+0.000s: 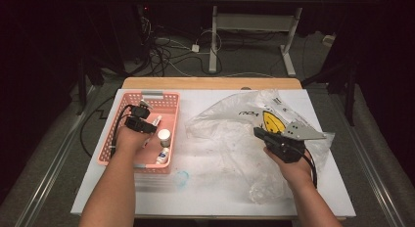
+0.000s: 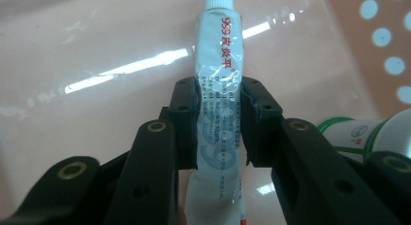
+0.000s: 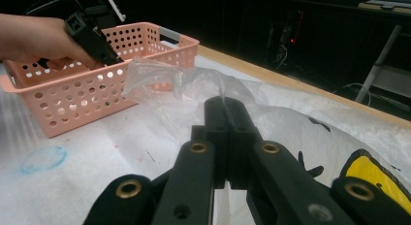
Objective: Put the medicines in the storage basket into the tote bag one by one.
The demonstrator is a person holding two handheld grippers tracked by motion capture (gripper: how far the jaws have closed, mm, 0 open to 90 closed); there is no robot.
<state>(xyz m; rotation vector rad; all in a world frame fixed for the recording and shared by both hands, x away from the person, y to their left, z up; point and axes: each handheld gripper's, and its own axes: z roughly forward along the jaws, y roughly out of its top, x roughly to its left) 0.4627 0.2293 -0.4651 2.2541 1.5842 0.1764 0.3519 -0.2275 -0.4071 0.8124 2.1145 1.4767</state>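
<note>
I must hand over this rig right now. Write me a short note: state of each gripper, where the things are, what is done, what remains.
Left gripper: inside the pink basket, jaws shut on a white ointment tube with red print.
Right gripper: jaws shut on the edge of the clear plastic bag, holding it up on the table.
In the basket beside the tube: a white-capped bottle and a small white bottle.
Done: tube gripped, bag held.
Left, by my judgement: lift the tube out and put it into the bag, then probably the bottles. Whether the bag's mouth is open enough cannot be told.
</note>
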